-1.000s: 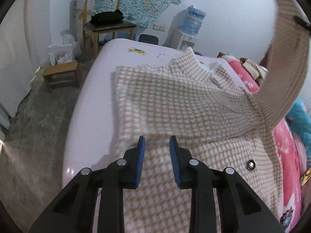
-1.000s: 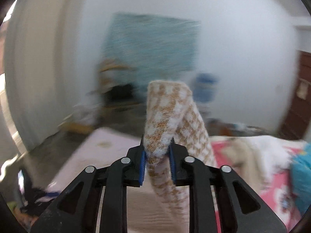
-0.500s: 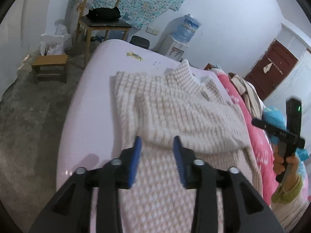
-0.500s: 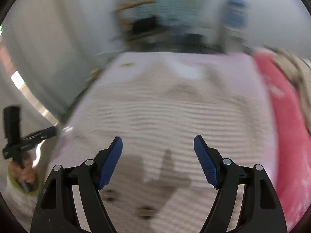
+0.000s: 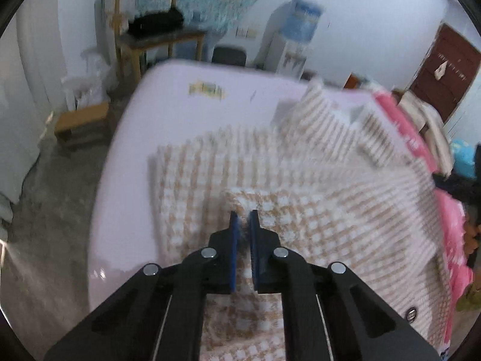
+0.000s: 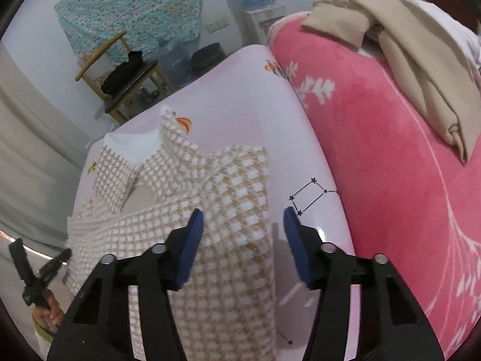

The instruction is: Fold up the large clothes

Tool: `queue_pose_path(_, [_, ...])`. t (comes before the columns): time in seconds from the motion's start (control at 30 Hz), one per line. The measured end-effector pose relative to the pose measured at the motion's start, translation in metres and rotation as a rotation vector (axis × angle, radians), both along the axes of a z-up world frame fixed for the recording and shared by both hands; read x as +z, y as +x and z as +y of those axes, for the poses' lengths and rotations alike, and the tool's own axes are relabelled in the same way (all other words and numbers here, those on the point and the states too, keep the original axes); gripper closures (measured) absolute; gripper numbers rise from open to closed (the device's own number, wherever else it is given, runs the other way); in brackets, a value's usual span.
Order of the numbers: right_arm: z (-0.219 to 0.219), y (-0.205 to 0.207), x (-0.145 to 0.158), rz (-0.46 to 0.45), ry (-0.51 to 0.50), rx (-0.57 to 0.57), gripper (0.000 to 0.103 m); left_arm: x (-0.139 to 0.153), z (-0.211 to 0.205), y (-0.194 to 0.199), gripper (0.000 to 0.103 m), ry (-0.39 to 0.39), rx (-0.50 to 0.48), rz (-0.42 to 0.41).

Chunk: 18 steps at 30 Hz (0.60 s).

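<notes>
While the checked jacket (image 5: 300, 186) lay spread on the bed (image 5: 168, 126), one sleeve already folded across it, my left tool (image 5: 244, 219) had pinched shut, whether on cloth I couldn't tell; my right tool (image 6: 243, 219), jaws just closing, stood open and empty over the hem. Most folds remained.

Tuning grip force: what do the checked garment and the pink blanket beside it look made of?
Checked garment: looks like thick, soft woven or knit wool-type cloth, matte, with a raised tan-and-white check. Pink blanket: likely plush fleece, with a short velvety nap and soft sheen. Fibre content can't be confirmed.
</notes>
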State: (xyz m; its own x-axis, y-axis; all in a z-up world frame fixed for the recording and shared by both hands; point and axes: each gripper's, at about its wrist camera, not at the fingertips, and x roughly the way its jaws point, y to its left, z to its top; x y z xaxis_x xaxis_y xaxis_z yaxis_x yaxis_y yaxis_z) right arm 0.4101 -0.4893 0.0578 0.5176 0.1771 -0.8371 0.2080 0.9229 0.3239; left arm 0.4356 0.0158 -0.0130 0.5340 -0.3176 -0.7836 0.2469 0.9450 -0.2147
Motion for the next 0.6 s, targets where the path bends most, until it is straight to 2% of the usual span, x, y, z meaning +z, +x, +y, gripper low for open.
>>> queue_pose_path(0.07, [-0.001, 0.001, -0.002, -0.015, -0.005, 0.005, 0.059, 0.022, 0.007, -0.001, 0.096, -0.027, 0.022, -0.075])
queue_pose_path(0.13, [0.002, 0.000, -0.004, -0.021, -0.027, 0.009, 0.059, 0.023, 0.012, 0.001, 0.096, 0.004, 0.046, -0.093])
queue_pose_path(0.27, [0.006, 0.000, -0.012, -0.010, -0.060, 0.023, 0.061, -0.015, 0.018, 0.005, 0.096, 0.053, 0.070, -0.002])
queue_pose_path(0.37, [0.006, 0.000, -0.014, -0.013, -0.069, 0.026, 0.061, -0.025, 0.019, -0.004, 0.095, 0.074, 0.068, -0.022])
queue_pose_path(0.47, [0.009, -0.002, -0.006, -0.030, -0.097, 0.034, 0.065, -0.014, 0.026, -0.010, 0.092, 0.054, 0.089, -0.046])
queue_pose_path(0.57, [0.021, -0.010, 0.011, -0.100, -0.124, 0.080, 0.066, 0.013, 0.037, -0.024, 0.092, 0.023, 0.123, -0.151])
queue_pose_path(0.6, [0.030, -0.014, 0.019, -0.142, -0.132, 0.128, 0.066, 0.019, 0.036, -0.026, 0.092, 0.016, 0.121, -0.172])
